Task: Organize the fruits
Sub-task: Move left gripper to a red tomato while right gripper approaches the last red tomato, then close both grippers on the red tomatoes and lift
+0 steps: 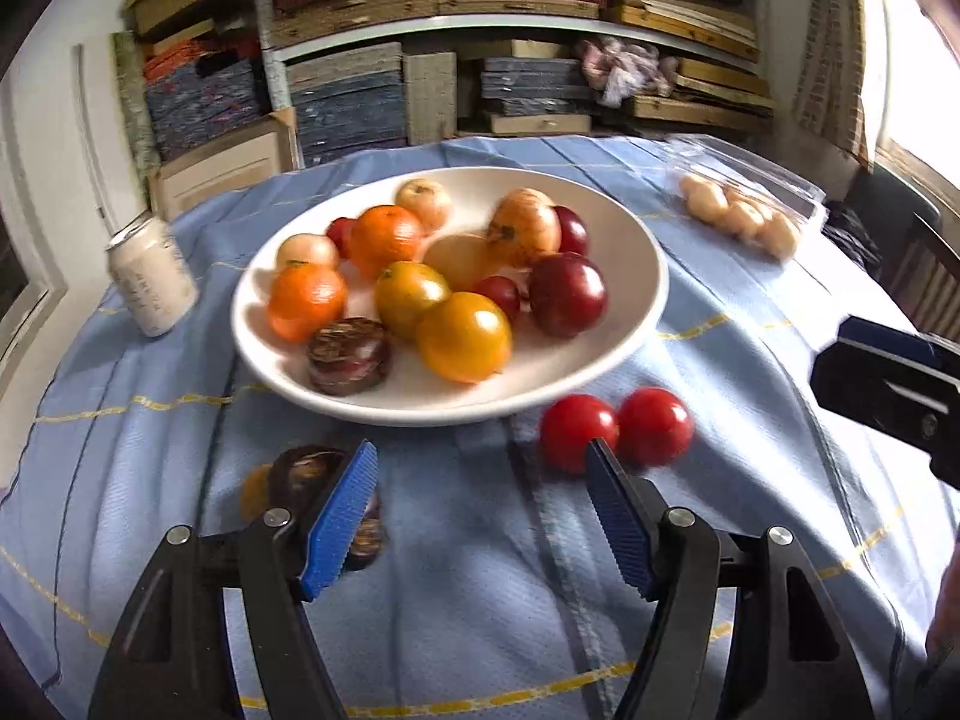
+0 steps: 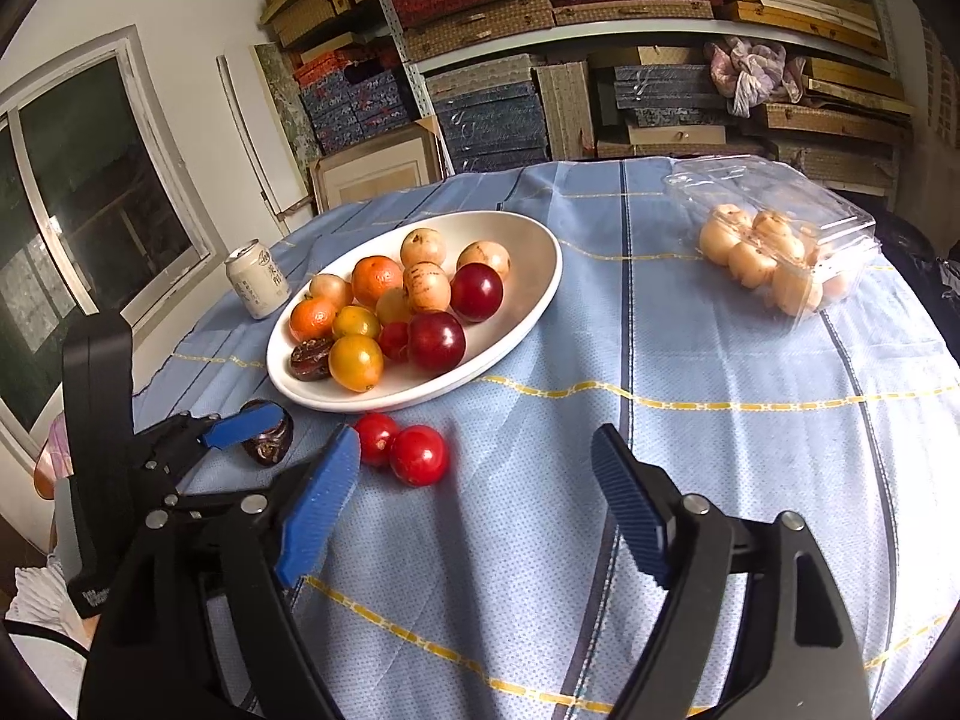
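The counter (image 2: pixel 690 360), under a blue checked cloth, carries a white plate (image 2: pixel 528 276) heaped with oranges, yellow and dark red fruit; it sits toward 11 o'clock in the right wrist view. A clear clamshell box (image 2: pixel 834 222) of pale fruit lies at 2 o'clock, well apart from the plate. A drink can (image 2: pixel 257 279) stands just left of the plate.

Loose on the cloth are two red tomatoes (image 2: pixel 402 450), touching each other just below the plate rim, and a dark fruit (image 2: pixel 267 444) at 9 o'clock, right beside the left claw (image 1: pixel 480 510).

Both claws stand wide open and hold nothing; the right claw (image 2: pixel 474 498) hangs over bare cloth.

The risks, as I judge them: the round tomatoes may roll off across the rumpled cloth if a pad nudges one (they sit touching, so pinching one will likely shove the other). A hard squeeze could split soft skin. Dropping fruit onto the crowded plate could knock others out.
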Motion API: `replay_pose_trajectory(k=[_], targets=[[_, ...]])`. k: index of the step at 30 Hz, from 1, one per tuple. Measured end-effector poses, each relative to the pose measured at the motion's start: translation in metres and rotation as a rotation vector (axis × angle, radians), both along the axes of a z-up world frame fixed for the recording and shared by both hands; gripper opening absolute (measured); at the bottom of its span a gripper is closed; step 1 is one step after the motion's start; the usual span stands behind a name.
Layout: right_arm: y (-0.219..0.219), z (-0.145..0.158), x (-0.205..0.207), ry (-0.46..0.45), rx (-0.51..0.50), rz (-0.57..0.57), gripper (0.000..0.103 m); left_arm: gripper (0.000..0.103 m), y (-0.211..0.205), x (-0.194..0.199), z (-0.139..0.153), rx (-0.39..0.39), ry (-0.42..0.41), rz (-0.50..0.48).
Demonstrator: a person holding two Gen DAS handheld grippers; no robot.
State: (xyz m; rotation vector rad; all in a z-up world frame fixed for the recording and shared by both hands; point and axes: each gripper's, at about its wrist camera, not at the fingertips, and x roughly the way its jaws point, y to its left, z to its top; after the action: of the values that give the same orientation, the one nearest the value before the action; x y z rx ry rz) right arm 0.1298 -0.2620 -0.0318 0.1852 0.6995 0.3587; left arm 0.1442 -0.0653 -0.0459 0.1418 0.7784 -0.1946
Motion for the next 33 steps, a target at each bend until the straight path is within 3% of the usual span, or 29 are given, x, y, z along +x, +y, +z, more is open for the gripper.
replay_pose_trajectory(k=[8,10,13,22,23,24,30,33], targets=[[-0.003,0.002,0.000,0.003,0.013,-0.003,0.078,0.070,-0.009,0.007,-0.004,-0.064,0.041,-0.041],[-0.004,0.002,-0.001,0.002,0.018,-0.004,0.078,0.053,-0.007,0.013,-0.007,-0.104,0.074,-0.053],[-0.005,0.003,-0.001,0.001,0.026,-0.007,0.079,0.047,-0.008,0.017,-0.011,-0.132,0.117,-0.067],[-0.007,0.006,-0.002,0.003,0.031,-0.003,0.080,0.046,-0.019,0.018,-0.010,-0.119,0.099,-0.091],[-0.007,0.007,-0.003,0.002,0.032,-0.004,0.080,0.043,-0.019,0.018,-0.009,-0.120,0.097,-0.094],[-0.007,0.007,-0.003,0.002,0.034,-0.005,0.080,0.032,-0.019,0.018,-0.009,-0.124,0.096,-0.096],[-0.007,0.006,-0.002,0.008,0.035,-0.006,0.080,0.031,-0.014,0.019,-0.009,-0.158,0.102,-0.095],[-0.008,0.004,-0.001,0.013,0.029,-0.006,0.080,0.031,-0.010,0.011,-0.004,-0.150,0.067,-0.084]])
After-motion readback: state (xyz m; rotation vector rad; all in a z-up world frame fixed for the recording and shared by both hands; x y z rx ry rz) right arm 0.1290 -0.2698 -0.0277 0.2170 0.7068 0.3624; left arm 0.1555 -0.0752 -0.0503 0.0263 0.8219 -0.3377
